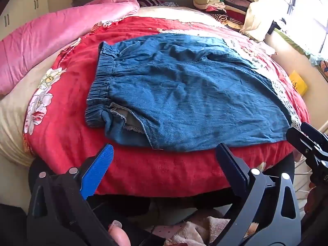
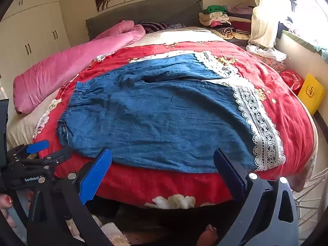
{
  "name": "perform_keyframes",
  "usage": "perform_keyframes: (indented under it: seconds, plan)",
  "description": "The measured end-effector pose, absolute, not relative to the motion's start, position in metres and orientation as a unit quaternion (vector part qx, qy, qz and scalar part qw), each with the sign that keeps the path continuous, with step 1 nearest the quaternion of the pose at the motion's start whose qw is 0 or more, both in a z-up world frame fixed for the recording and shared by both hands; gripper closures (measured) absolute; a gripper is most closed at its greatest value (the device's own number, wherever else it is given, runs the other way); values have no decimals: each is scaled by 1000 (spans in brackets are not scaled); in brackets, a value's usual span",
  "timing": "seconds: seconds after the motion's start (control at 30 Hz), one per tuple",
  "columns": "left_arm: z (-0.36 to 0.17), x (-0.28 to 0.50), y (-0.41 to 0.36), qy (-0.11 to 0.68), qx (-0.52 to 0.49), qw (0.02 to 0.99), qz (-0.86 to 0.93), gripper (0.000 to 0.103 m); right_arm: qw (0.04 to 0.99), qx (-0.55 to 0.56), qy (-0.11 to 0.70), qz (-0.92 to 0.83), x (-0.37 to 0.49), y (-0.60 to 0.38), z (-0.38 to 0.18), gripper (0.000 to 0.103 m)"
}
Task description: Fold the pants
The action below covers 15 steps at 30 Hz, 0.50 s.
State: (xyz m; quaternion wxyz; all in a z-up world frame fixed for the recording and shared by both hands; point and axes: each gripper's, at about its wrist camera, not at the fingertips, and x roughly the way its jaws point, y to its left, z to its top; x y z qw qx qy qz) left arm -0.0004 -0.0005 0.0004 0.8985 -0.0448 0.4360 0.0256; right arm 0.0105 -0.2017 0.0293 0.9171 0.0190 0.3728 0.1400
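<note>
The pants (image 2: 160, 119) lie spread flat on the red blanket (image 2: 164, 184) on the bed, waistband to my left. Both my left gripper (image 1: 164, 153) and right gripper (image 2: 163, 157) hover near the front edge, jaws apart and empty. Pinching blanket along with denim would drag the fold crooked.

Bare red bedspread (image 2: 143, 182) is lying between both gaping grippers and the near edge of the pants (image 2: 160, 119), leaving open approach there. A rolled pink quilt (image 1: 51, 39) is crowding the left side (folded clothes (image 2: 221, 20) are piling far back).
</note>
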Motion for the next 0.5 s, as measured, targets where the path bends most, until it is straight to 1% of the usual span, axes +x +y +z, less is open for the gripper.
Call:
perform_keyframes:
  seconds: [0.17, 0.5]
  plan:
    - [0, 0, 0, 436, -45, 899, 24, 9, 914, 24, 380, 142, 11, -201, 31, 4]
    - [5, -1, -2, 432, -44, 901, 23, 9, 921, 10, 364, 137, 8, -201, 34, 4]
